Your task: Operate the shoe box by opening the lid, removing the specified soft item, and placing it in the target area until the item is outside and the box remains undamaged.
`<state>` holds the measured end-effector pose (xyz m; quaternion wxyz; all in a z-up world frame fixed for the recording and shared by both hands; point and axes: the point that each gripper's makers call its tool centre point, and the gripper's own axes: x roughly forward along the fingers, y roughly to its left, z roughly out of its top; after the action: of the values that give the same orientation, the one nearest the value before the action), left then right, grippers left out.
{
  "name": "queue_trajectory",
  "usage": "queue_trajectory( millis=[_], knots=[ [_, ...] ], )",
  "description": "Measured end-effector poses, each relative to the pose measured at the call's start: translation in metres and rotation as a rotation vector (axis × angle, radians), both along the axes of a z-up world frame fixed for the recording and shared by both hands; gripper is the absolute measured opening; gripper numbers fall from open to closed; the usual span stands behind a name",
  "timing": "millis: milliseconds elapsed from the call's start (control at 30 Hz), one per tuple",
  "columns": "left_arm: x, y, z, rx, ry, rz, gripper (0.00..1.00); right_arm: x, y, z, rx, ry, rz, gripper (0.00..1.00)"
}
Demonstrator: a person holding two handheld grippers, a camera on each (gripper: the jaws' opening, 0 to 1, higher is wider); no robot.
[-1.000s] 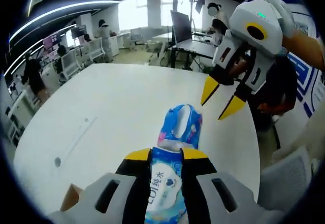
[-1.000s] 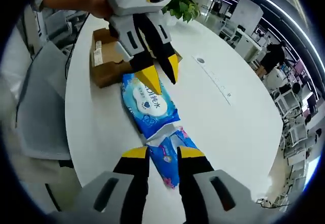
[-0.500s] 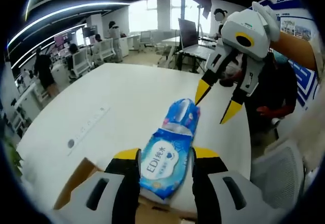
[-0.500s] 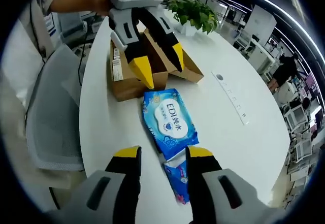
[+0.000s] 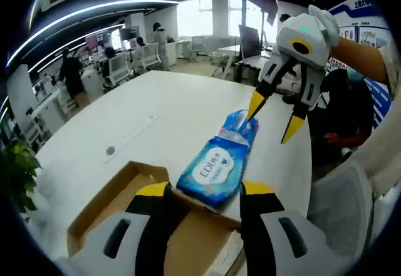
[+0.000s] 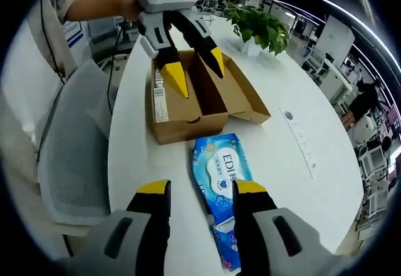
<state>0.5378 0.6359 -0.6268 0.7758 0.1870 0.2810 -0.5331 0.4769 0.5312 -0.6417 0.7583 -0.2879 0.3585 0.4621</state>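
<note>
Wipes [image 6: 222, 174] out on table [image 5: 156, 119], box [image 6: 194, 101] open beside them.
Both my grippers, left [image 5: 202, 191] and right [image 6: 195, 189], gape empty; I'd judge only withdrawal remains.

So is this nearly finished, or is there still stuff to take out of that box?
Nearly finished, it seems. The box stands open, lid folded back, looking undamaged and empty. The blue wipes pack lies flat on the table beside the box. The left gripper hangs open over the box, and the right gripper is open above the pack, neither holding anything. Nothing obvious is left.
</note>
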Motion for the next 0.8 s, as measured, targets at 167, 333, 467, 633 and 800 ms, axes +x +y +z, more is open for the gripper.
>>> queue_trajectory(
  millis=[167, 333, 467, 633, 800],
  knots=[
    [0.002, 0.024, -0.001, -0.007, 0.003, 0.051, 0.47, 0.000, 0.023, -0.005, 0.012, 0.015, 0.037, 0.39],
    [0.001, 0.054, -0.005, -0.010, 0.012, 0.110, 0.52, 0.005, 0.043, -0.008, 0.031, 0.022, 0.061, 0.40],
    [0.000, 0.080, -0.012, 0.004, 0.014, 0.156, 0.53, 0.008, 0.058, -0.013, 0.041, 0.026, 0.079, 0.40],
    [0.001, 0.111, -0.021, 0.009, 0.015, 0.215, 0.54, 0.012, 0.077, -0.019, 0.049, 0.026, 0.113, 0.40],
    [0.003, 0.136, -0.027, 0.008, 0.018, 0.279, 0.54, 0.018, 0.094, -0.025, 0.052, 0.023, 0.134, 0.40]
  ],
)
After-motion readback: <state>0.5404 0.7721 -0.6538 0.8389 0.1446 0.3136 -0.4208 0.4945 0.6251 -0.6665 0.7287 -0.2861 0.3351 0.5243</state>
